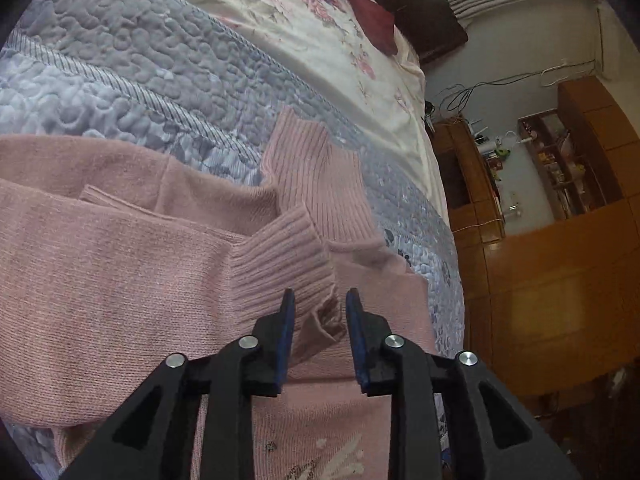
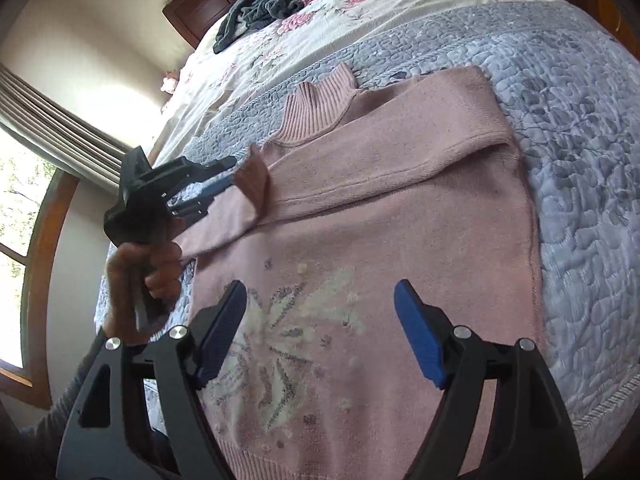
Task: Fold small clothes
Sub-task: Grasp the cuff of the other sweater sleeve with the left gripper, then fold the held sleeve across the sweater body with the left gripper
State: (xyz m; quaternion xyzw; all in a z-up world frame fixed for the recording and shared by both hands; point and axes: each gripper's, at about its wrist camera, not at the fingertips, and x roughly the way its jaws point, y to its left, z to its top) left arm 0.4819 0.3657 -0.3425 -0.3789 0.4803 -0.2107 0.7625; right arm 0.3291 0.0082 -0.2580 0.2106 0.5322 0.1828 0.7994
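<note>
The pink sweater (image 2: 400, 216) lies flat on the grey quilt (image 2: 580, 120) of the bed, its collar toward the far floral sheet (image 2: 320, 12) and its hem nearest the right gripper. One sleeve is already laid across the chest. The left gripper (image 1: 320, 300) is at the ribbed cuff (image 1: 280, 264) of the other sleeve, whose long axis runs across the body; its jaws stand a little apart with the cuff edge between them, not clamped as far as I can tell. The right gripper (image 2: 320, 300) hovers wide open over the white flower pattern (image 2: 288, 340), holding nothing
</note>
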